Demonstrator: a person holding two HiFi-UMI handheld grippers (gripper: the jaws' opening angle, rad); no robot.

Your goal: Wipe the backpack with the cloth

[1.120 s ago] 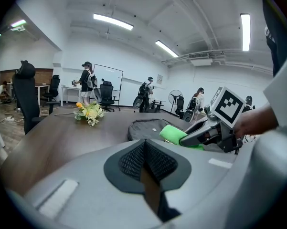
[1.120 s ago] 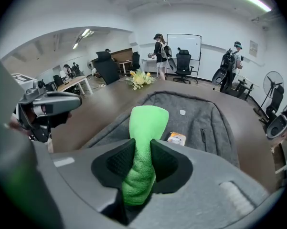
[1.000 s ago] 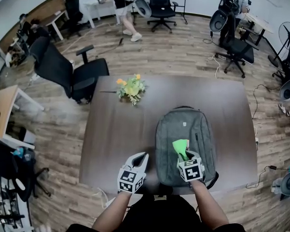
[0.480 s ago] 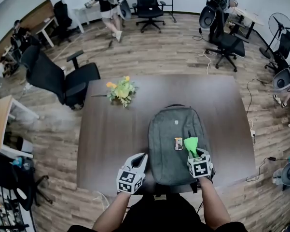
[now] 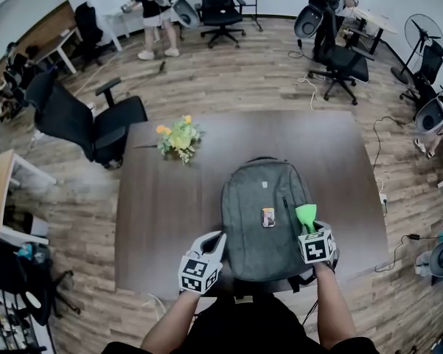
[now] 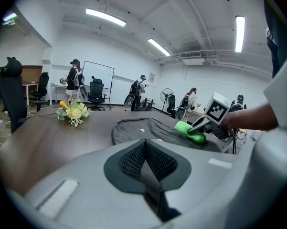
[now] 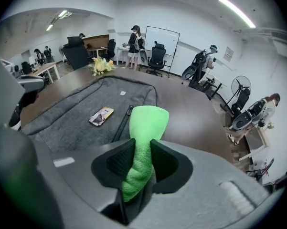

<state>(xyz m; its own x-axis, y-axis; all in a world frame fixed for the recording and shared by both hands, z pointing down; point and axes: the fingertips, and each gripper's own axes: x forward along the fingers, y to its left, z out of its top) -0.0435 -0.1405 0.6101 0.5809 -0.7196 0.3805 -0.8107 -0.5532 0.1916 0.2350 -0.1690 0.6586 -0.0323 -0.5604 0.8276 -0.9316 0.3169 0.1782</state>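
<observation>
Now | one backpack [image 5: 259, 198] | one cloth [image 5: 306, 215] in right tongs [image 5: 308, 230] | left tongs [image 5: 218, 239] closed

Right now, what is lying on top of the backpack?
A small printed card lies flat on the backpack beside the zipper. The green cloth, clamped in the right gripper, sits over its right edge. The cloth hides the fabric beneath it, so contact cannot be confirmed.
</observation>
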